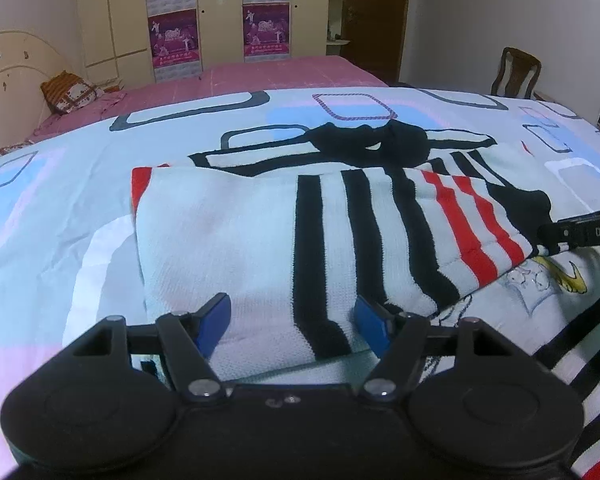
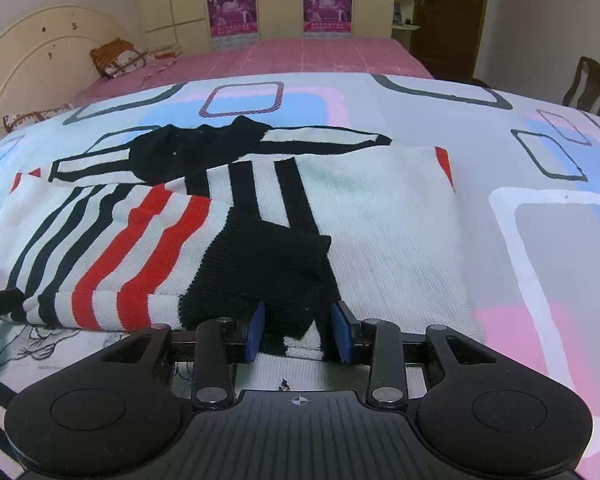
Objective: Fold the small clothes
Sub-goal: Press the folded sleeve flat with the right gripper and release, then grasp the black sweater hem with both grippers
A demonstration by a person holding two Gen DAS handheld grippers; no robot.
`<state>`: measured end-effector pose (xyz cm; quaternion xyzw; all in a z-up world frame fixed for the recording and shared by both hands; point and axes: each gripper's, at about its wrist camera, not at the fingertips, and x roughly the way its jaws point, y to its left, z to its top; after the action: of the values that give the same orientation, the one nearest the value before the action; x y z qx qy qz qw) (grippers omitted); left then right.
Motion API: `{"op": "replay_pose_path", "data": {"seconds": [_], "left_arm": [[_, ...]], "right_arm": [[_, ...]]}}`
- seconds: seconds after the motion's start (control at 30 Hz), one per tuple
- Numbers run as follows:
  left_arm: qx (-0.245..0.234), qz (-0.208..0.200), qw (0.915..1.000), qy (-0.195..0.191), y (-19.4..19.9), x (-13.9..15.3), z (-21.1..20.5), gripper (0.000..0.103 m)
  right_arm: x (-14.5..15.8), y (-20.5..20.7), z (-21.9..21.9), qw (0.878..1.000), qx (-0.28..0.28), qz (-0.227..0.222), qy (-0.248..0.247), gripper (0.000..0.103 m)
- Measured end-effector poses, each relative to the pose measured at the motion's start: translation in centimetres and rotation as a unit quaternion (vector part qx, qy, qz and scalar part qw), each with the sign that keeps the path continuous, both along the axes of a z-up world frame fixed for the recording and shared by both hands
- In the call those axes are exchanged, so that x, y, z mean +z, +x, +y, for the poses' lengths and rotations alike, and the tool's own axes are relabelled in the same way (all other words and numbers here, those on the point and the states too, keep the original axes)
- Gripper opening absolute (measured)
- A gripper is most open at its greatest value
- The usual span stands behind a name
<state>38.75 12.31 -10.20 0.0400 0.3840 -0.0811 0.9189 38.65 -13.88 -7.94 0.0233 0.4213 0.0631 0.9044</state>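
Blue-padded claw (image 2: 298, 332) (parted) over ribbed sweater (image 2: 380, 232)

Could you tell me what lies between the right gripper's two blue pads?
The sweater's black cuff lies in the open right gripper, shown in the right wrist view.

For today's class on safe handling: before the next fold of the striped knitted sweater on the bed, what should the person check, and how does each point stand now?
1. Left gripper open around the near hem of the white knitted sweater with black and red stripes: ok, blue pads apart, fabric between them.
2. Right gripper lined up on the black ribbed cuff: ok, jaws open, cuff between them.
3. Striped sleeve folded across the body: ok.
4. Sweater lying flat on the patterned bedsheet: ok where visible.
5. How many layers each gripper would catch: cannot tell.
6. Black collar smoothed: not ok, bunched.
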Motion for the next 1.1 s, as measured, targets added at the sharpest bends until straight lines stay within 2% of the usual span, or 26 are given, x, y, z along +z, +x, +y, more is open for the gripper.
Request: {"op": "replay_pose_path", "data": {"seconds": [0.07,0.1,0.13,0.17,0.23,0.3,0.37,0.4,0.43,0.47,0.5,0.53,0.63,0.67,0.7,0.73,0.77,0.97,1.1], "left_arm": [[0.001,-0.003,1.0000,0.001,-0.5,0.7,0.1,0.071],[0.003,-0.007,1.0000,0.005,-0.9,1.0,0.3,0.075],[0.006,-0.011,0.9999,0.009,-1.5,1.2,0.5,0.076],[0.008,-0.013,0.9998,0.011,-2.1,1.3,0.7,0.077],[0.012,-0.016,0.9997,0.017,-3.4,1.5,1.1,0.077],[0.021,-0.014,0.9992,0.030,-4.8,1.6,1.5,0.078],[0.029,-0.017,0.9992,0.021,-6.7,1.5,2.3,0.077],[0.042,-0.014,0.9989,0.019,-7.7,1.4,2.8,0.071],[0.052,-0.015,0.9984,0.017,-8.6,1.4,3.2,0.065],[0.059,-0.014,0.9980,0.016,-9.6,1.3,3.6,0.034],[0.072,-0.007,0.9973,0.015,-10.5,1.2,4.0,0.009],[0.079,-0.006,0.9969,0.007,-11.4,1.2,4.3,0.006],[0.093,-0.005,0.9956,-0.015,-14.6,1.5,4.9,0.007],[0.095,-0.004,0.9954,-0.016,-15.6,1.6,4.8,0.024],[0.102,-0.003,0.9947,-0.016,-16.4,1.8,4.7,0.072],[0.118,-0.009,0.9930,-0.010,-17.5,2.0,4.3,0.096],[0.124,-0.022,0.9920,-0.010,-18.7,2.2,4.1,0.098],[0.117,0.013,0.9924,-0.038,-22.9,1.8,2.2,0.098],[0.114,0.018,0.9932,-0.017,-25.6,1.3,0.6,0.098]], "right_arm": [[0.7,-0.4,-0.1,1.000,-0.009,-0.005,0.000,0.037],[1.2,-1.1,-0.4,1.000,-0.025,-0.017,-0.001,0.043],[1.6,-1.7,-0.7,0.999,-0.041,-0.027,-0.001,0.073],[2.1,-2.6,-1.3,0.998,-0.046,-0.040,0.012,0.084],[2.6,-3.9,-2.3,0.997,-0.043,-0.046,0.043,0.084],[2.8,-5.0,-3.4,0.997,-0.042,-0.038,0.054,0.083],[2.9,-6.3,-4.5,0.997,-0.041,-0.036,0.061,0.083],[2.9,-6.9,-5.0,0.997,-0.040,-0.034,0.065,0.083],[2.9,-7.7,-5.6,0.996,-0.040,-0.032,0.069,0.078],[3.0,-8.4,-6.1,0.996,-0.040,-0.030,0.071,0.073],[3.1,-9.2,-6.6,0.996,-0.040,-0.029,0.071,0.073],[3.1,-10.0,-7.0,0.996,-0.040,-0.030,0.072,0.073],[3.4,-13.1,-8.6,0.995,-0.040,-0.032,0.085,0.073],[3.5,-14.6,-9.3,0.995,-0.038,-0.031,0.091,0.073],[3.5,-15.8,-9.8,0.994,-0.038,-0.031,0.093,0.073],[3.5,-16.9,-10.2,0.994,-0.037,-0.030,0.098,0.073],[3.4,-18.4,-10.8,0.993,-0.037,-0.024,0.108,0.073],[2.5,-25.0,-13.1,0.988,-0.038,0.005,0.151,0.073],[2.1,-27.7,-14.3,0.983,-0.040,0.015,0.179,0.073]]}}
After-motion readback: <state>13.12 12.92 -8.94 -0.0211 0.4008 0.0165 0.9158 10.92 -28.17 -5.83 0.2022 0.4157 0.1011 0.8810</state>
